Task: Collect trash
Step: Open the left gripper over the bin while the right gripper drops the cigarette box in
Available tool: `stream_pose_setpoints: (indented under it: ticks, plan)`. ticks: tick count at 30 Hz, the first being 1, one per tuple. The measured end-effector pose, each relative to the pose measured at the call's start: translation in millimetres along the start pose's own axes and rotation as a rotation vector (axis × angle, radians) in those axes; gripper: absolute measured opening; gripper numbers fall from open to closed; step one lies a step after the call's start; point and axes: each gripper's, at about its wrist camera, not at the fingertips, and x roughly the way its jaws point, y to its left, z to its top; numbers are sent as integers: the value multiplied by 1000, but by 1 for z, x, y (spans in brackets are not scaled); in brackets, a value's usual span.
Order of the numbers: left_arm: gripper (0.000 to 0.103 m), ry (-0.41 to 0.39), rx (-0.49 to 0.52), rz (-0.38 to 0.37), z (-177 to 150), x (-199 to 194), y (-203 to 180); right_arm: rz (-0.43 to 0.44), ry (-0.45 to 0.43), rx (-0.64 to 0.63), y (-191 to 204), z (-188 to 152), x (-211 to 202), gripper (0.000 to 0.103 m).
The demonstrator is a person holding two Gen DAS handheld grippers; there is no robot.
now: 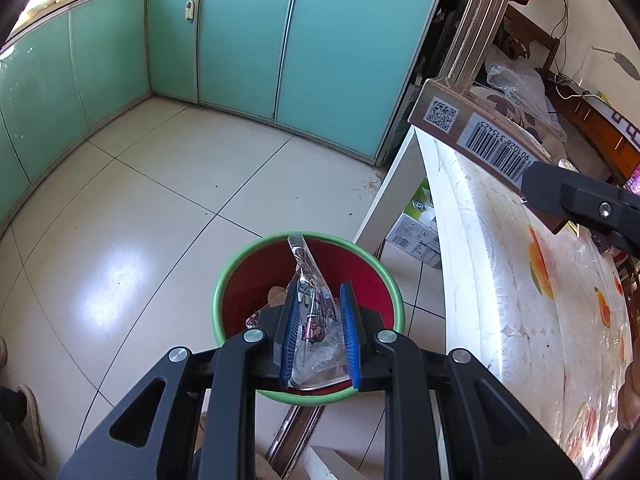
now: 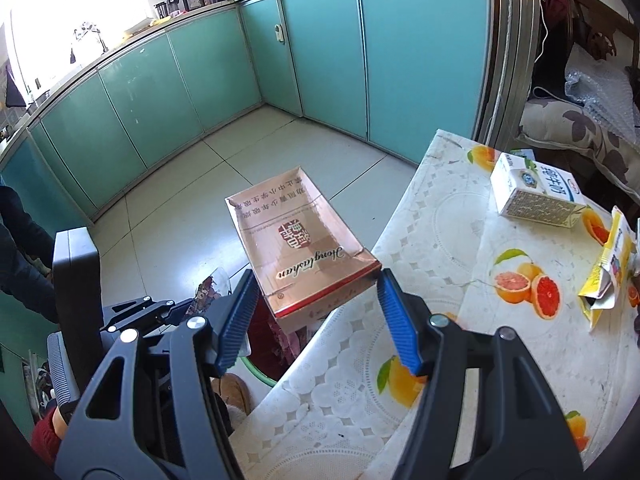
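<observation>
Kitchen corner, teal cabinet doors [image 1: 240,52], pale tiled floor [image 1: 120,208]. Bench [image 2: 420,320] on the right side, covered with a white lace cloth with citrus prints.

Left tongs [image 1: 318,332] point down over a red bin [image 1: 372,280] with a green rim that stands on the floor just beside the bench edge. A clear printed plastic wrapper [image 1: 310,300] sits between the blue pads; its tip sticks up past the fingertips, over the bin's mouth. The pads stand a little apart, with the wrapper filling the gap, and the left pad seems to touch it. Whether it is truly clamped I cannot tell.

Right tongs [image 2: 316,312] are wide apart, holding nothing. A copper-brown cigarette carton [image 2: 300,240] lies ahead of them, tilted, just beyond the fingertips and between the lines of the two fingers, not touching either pad. It hangs past the bench edge, above the bin; what carries it is hidden. In the left view the carton's barcode end shows up beside the right tongs' dark body.

Further back on the bench: a white milk carton [image 2: 536,196] on its side, and a torn yellow box [image 2: 608,272] near the right edge, well apart from both tongs.
</observation>
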Motion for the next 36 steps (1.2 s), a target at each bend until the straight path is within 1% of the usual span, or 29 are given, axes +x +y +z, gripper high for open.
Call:
stream_pose_setpoints:
  ticks: [6, 13, 19, 26, 27, 28, 31, 35, 36]
  plan:
    - [18, 14, -17, -8, 4, 8, 2, 12, 22, 8, 2, 1, 12, 60]
    - [18, 24, -29, -16, 4, 14, 4, 12, 15, 7, 0, 3, 12, 60]
    - [18, 28, -44, -18, 0, 16, 12, 27, 34, -5, 2, 5, 22, 60]
    - [18, 26, -78, -20, 1, 16, 19, 31, 33, -12, 4, 6, 22, 60]
    - [18, 25, -81, -18, 1, 16, 19, 31, 34, -9, 4, 6, 22, 60]
    - [18, 25, -84, -18, 1, 16, 20, 32, 39, -8, 3, 5, 23, 54]
    - [18, 20, -97, -28, 2, 15, 20, 19, 44, -18, 3, 4, 20, 53]
    - [19, 11, -89, -26, 2, 14, 17, 6, 35, -17, 0, 5, 15, 53]
    - [22, 10, -92, -24, 2, 14, 18, 2, 28, -13, -2, 6, 12, 53]
